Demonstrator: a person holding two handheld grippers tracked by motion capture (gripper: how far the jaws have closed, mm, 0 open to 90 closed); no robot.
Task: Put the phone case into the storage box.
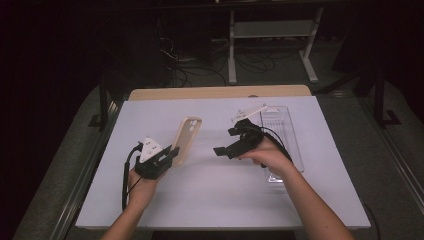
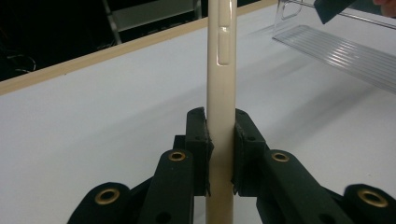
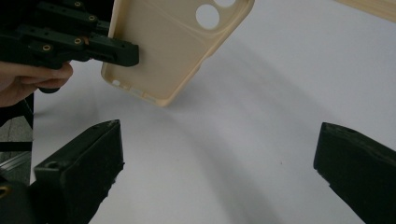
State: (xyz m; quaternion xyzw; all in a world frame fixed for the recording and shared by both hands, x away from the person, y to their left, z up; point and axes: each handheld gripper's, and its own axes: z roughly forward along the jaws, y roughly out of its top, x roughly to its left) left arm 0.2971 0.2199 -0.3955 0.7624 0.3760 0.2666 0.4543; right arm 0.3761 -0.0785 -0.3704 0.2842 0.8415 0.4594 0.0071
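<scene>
Currently, scene: a white table top (image 1: 200,200) with two hand-held grippers over it.
Phone case: a beige phone case (image 1: 187,141) sits left of centre in the high view, raised off the table and tilted, camera cut-outs at its upper end.
Left gripper: the left gripper (image 2: 220,154) is clamped on the phone case's lower end; in the left gripper view both black pads press its thin edge, and the case rises straight up the middle of the frame.
Right gripper: the right gripper (image 1: 226,149) hovers right of centre in the high view, its jaws spread wide with nothing between them; in the right gripper view they stand at the lower left and lower right corners with bare table in the gap.
Key relation: the case lies to the left of the right gripper in the high view, near but apart; in the right gripper view it is at the upper left, its open inner face turned toward that camera.
Long axis: it runs from lower left to upper right in the high view, leaning away from the person.
Nearer hand: the left holds it; the right is the free one.
Clear tray: a clear plastic tray (image 1: 280,125) lies beyond the right hand, at the table's right side.
Likely next move: I judge the right gripper would have to travel leftward to reach the case's free upper end.
</scene>
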